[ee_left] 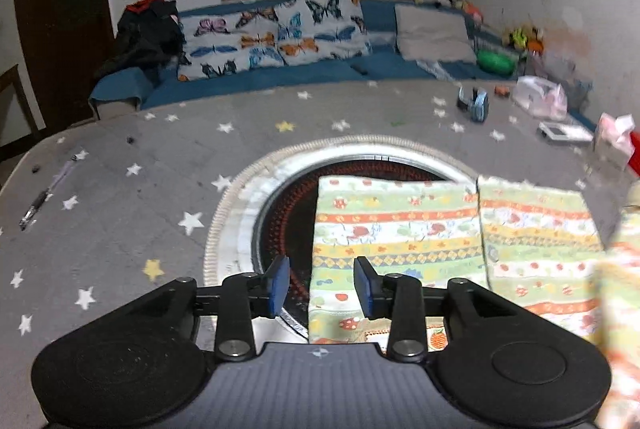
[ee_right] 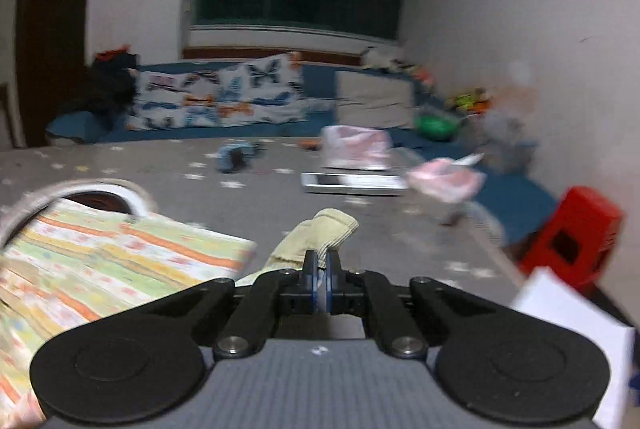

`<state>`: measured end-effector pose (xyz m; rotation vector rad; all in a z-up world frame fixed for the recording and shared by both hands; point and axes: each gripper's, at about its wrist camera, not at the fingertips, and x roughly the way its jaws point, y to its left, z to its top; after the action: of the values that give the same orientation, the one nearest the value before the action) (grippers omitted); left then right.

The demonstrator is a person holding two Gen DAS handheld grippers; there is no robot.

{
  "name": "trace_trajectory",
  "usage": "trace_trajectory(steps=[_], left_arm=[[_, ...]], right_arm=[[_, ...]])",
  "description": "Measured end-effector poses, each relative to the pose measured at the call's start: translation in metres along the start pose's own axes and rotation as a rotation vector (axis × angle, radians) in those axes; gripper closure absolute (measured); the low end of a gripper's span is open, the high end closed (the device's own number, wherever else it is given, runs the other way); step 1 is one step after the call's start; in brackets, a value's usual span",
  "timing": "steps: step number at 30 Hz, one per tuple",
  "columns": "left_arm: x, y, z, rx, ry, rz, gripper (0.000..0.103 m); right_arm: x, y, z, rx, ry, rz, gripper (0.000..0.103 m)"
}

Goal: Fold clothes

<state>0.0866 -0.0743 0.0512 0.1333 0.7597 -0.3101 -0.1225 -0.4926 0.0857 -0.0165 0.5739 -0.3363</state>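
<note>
A striped, fruit-patterned garment [ee_left: 404, 229] is seen spread across the lower centre and right of the left wrist view, laid on a grey star-printed tabletop [ee_left: 132, 189] and partly covering a round heater [ee_left: 280, 213] set into it. The left gripper [ee_left: 322, 287] is held at the bottom centre of that frame, its blue-padded jaws parted and nothing caught between them, just above the garment's near left edge. In the right wrist view, the right gripper [ee_right: 321, 283] is shown at the lower centre with its jaws pressed together on a pale yellow ribbed cuff [ee_right: 320, 233], which sticks up past the fingertips; the striped cloth is seen at the lower left of that frame. A pen [ee_left: 48, 193] is seen at the left edge of the tabletop, and butterfly-print pillows [ee_left: 272, 33] are lined up on a blue sofa [ee_left: 360, 69] across the upper middle. A red stool [ee_right: 576, 237] is visible at the right of the right wrist view.
</note>
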Motion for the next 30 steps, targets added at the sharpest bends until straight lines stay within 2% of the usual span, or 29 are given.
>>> trace_trajectory(steps=[6,8,12,14,17,21,23,26,30], left_arm=[[0.012,-0.002,-0.018,0.024,0.048,0.013,0.060],[0.006,0.000,-0.025,0.029,0.039,0.023,0.060],[-0.006,0.004,-0.040,0.041,0.020,0.044,0.060],[-0.012,0.006,-0.047,0.047,0.011,0.054,0.059],[-0.021,0.010,-0.058,0.055,-0.003,0.069,0.058],[-0.034,0.014,-0.072,0.067,-0.022,0.090,0.058],[-0.040,0.016,-0.079,0.073,-0.032,0.100,0.058],[-0.048,0.022,-0.089,0.078,-0.040,0.110,0.058],[-0.057,0.030,-0.098,0.091,-0.052,0.129,0.058]], right_arm=[[-0.008,-0.040,-0.017,-0.019,0.086,-0.117,0.099],[-0.002,-0.042,-0.021,-0.014,0.120,-0.124,0.097],[0.002,-0.038,-0.024,-0.016,0.112,-0.133,0.094],[-0.001,-0.030,-0.020,-0.017,0.087,-0.095,0.093],[0.003,-0.007,-0.014,-0.031,0.081,0.022,0.084],[0.024,0.031,-0.013,-0.047,0.148,0.211,0.082],[0.040,0.051,-0.016,-0.064,0.196,0.275,0.081],[0.058,0.077,-0.021,-0.105,0.236,0.314,0.076],[0.064,0.100,-0.018,-0.155,0.225,0.325,0.074]])
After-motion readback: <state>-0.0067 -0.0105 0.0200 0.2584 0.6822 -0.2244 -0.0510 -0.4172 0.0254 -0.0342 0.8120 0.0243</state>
